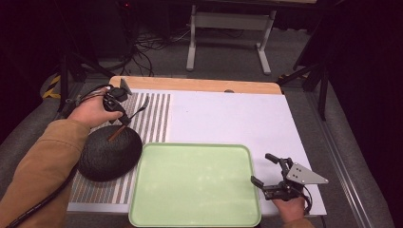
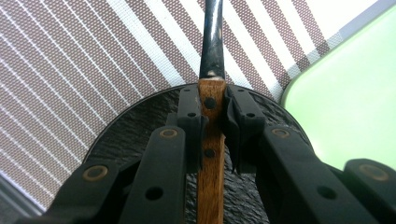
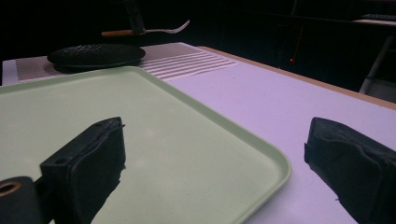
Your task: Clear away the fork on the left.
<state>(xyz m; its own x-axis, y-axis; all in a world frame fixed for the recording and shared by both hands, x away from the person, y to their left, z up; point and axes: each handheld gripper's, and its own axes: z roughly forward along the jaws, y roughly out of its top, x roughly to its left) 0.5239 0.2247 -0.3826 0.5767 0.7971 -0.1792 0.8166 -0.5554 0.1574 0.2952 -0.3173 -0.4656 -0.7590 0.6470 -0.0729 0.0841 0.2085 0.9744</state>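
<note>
My left gripper point(image 1: 122, 118) is shut on the wooden handle of a fork point(image 2: 209, 121), held in the air over the black textured plate point(image 1: 109, 154). The fork point(image 1: 138, 110) has a dark metal shaft pointing away over the striped placemat point(image 1: 154, 111). In the right gripper view the fork point(image 3: 144, 31) hangs level above the plate point(image 3: 95, 55). My right gripper point(image 1: 266, 173) stands open near the right edge of the empty green tray point(image 1: 195, 185), its jaws straddling the tray's corner point(image 3: 275, 168).
The white table cover point(image 1: 237, 118) stretches to the right of the placemat. A wooden table edge point(image 1: 199, 84) runs along the back. Beyond it are a desk frame point(image 1: 228, 28) and cables on the floor.
</note>
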